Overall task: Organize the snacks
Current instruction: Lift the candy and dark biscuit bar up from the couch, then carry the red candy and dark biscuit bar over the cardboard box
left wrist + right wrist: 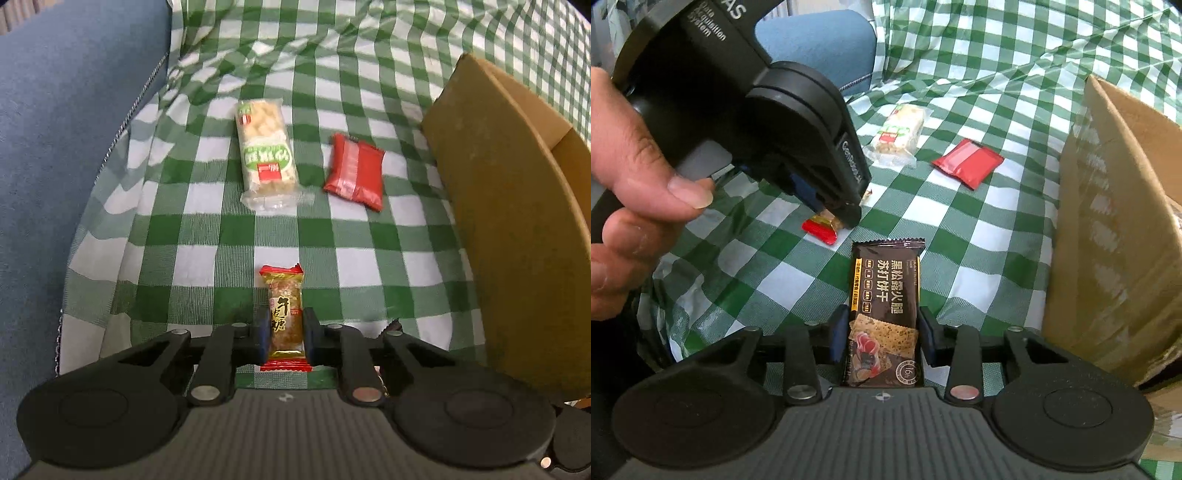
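Observation:
My left gripper is shut on a gold-and-red candy bar, held just above the green checked cloth. It also shows in the right wrist view, with the candy's red end sticking out. My right gripper is shut on a dark brown cracker packet. A white-and-green rice cracker pack and a red packet lie on the cloth farther ahead.
A brown cardboard box stands at the right. A blue cushion lies at the left and back. The checked cloth is wrinkled near the back. A hand holds the left gripper.

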The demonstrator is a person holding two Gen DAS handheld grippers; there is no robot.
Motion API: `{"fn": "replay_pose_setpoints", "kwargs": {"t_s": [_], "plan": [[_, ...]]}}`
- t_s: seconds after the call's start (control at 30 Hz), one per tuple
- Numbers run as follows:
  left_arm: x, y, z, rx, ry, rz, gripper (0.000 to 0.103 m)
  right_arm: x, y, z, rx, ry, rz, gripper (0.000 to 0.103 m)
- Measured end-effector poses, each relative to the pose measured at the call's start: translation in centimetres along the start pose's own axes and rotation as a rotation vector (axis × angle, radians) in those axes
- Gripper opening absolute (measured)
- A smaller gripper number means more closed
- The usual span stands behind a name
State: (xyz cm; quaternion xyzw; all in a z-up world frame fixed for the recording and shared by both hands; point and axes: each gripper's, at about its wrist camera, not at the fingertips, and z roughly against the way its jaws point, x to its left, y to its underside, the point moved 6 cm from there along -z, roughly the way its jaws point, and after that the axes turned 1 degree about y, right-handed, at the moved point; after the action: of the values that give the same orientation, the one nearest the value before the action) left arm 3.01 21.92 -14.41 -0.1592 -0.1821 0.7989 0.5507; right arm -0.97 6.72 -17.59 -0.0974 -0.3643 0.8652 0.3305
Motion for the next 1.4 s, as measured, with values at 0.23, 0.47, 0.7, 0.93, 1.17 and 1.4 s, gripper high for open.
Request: {"fn": "replay_pose_setpoints", "kwargs": {"t_s": [0.23,0.47,0.7,0.93,1.17,1.4], "plan": [[-0.1,-1.7,6.6,-0.323,-0.020,0.052,0.018,0.0,-0.8,3.1,-0.129,0.015,0.007,0.041],[-1.5,-0.4,13.1,-0.544,0.079,0.127,0.018,-1.4,-1.5,9.3,-0.353,0.082,0.007,0.041],[-4.8,2.8,16.9,-0.615,0.153,0.099,0.018,-5.1,-0.9,16.1,-0.533,0.098,-0.125,0.041],[-7.9,7.4,18.7,-0.633,0.236,0.055,0.018,-9.9,-0.8,22.3,-0.652,0.152,-0.239,0.041],[-11.0,9.7,19.0,-0.618,0.241,-0.043,0.018,-15.2,0.7,24.1,-0.701,0.185,-0.342,0.041],[-12.3,10.0,19.3,-0.579,0.209,-0.056,0.018,-17.7,1.1,23.4,-0.695,0.198,-0.383,0.041]]}}
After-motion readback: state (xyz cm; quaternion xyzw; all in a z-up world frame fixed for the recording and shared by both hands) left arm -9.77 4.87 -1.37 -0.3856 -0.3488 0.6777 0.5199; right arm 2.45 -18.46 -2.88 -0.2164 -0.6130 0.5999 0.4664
